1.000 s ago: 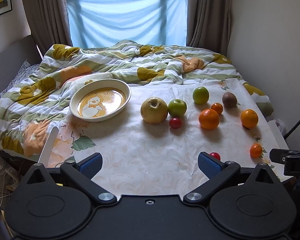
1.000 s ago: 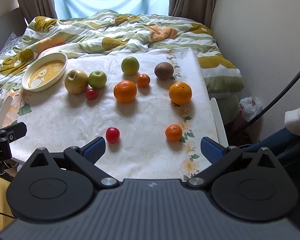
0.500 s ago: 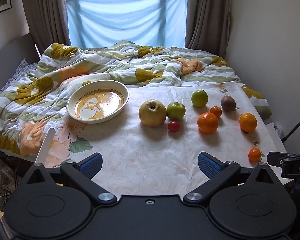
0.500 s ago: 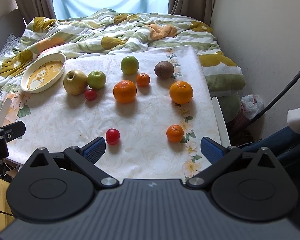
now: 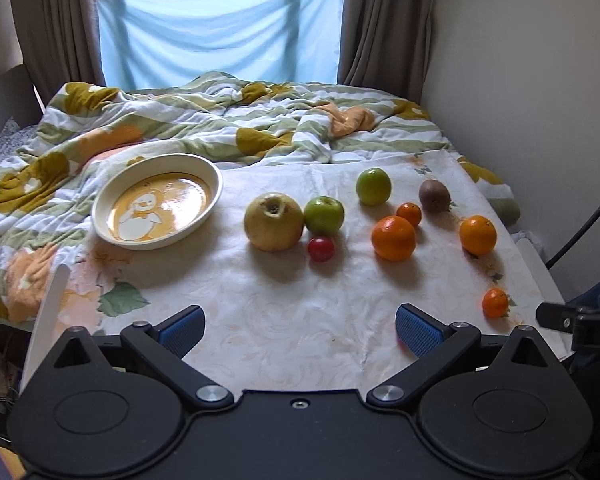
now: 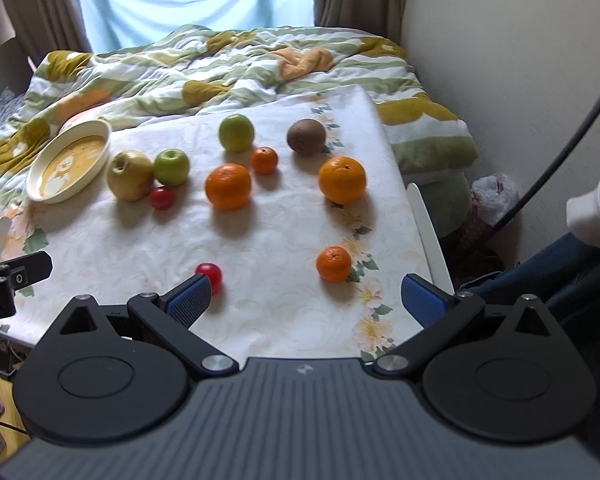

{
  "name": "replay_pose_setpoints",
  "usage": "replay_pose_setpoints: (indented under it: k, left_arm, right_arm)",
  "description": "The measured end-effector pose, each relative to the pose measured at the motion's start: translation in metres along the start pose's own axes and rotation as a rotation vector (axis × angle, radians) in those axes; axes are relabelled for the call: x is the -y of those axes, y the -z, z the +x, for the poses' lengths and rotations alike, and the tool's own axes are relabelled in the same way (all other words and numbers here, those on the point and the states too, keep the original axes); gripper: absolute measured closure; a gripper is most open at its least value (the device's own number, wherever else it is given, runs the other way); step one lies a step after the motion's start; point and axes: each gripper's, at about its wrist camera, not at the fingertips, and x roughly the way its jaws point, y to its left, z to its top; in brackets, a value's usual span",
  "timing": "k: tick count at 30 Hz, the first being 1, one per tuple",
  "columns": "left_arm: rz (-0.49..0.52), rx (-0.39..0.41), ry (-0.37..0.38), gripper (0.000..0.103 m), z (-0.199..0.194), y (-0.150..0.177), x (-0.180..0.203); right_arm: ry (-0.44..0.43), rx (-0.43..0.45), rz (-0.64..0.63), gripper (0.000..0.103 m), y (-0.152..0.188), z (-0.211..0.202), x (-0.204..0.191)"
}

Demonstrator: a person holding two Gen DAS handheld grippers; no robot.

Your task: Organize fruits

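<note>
Ten fruits lie loose on the white flower-patterned bench [image 6: 284, 240], and the shallow cream dish with an orange cartoon bottom [image 5: 158, 200] stands empty at the bench's left end, so sorting has, by my reading, not begun.

In the right wrist view the small red round tomato-like fruit [image 6: 210, 274] sits at lower centre, touching or just behind the tip of the left blue pad, a little left of the midline of the right tongs [image 6: 306, 300]. The small orange mandarin [image 6: 333, 263] lies just above that midline, near and almost dead ahead (it looks the easier first pick). Neither has a long axis to speak of; both are round.

The right tongs stand wide apart and hold nothing. The left tongs [image 5: 300, 326], low in the left wrist view, are likewise spread wide and empty, with bare cloth between the pads; the big yellow-green apple [image 5: 273, 222] and the dish lie well ahead in the middle of that frame. The right hand's tool is clearly nearer the front fruits.
</note>
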Motion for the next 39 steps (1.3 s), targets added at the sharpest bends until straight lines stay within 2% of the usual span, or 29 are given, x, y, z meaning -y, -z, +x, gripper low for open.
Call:
replay_pose_setpoints:
  k: [6,20,22,26,29,31,35,37,39]
  left_arm:
    - [0.031,0.004,-0.029,0.002,0.022,0.009,0.024]
    - [0.061,0.005,-0.055,0.004,0.085,0.034,0.092]
    - [0.069,-0.002,-0.046,0.012,0.093,0.035,0.098]
    - [0.098,-0.006,-0.066,0.013,0.105,0.039,0.110]
    - [0.120,-0.009,-0.072,0.025,0.112,0.042,0.116]
    - [0.138,-0.014,-0.083,0.034,0.116,0.045,0.121]
    - [0.136,-0.015,-0.082,0.040,0.121,0.049,0.124]
    - [0.143,-0.027,-0.088,0.056,0.125,0.050,0.127]
    - [0.143,-0.026,-0.090,0.058,0.127,0.051,0.127]
  right_arm:
    - [-0.038,0.005,-0.006,0.000,0.007,0.025,0.019]
    - [-0.167,0.051,-0.185,0.000,0.010,0.097,0.055]
    - [-0.184,0.047,-0.202,0.000,0.010,0.105,0.057]
    - [-0.211,0.039,-0.214,0.000,0.010,0.118,0.062]
    - [-0.220,0.040,-0.229,0.000,0.010,0.125,0.065]
    - [-0.226,0.039,-0.240,0.005,0.011,0.128,0.066]
    - [-0.255,0.028,-0.264,0.014,0.013,0.133,0.066]
    - [-0.256,0.031,-0.277,0.016,0.014,0.135,0.065]
    - [-0.260,0.027,-0.278,0.021,0.014,0.138,0.064]
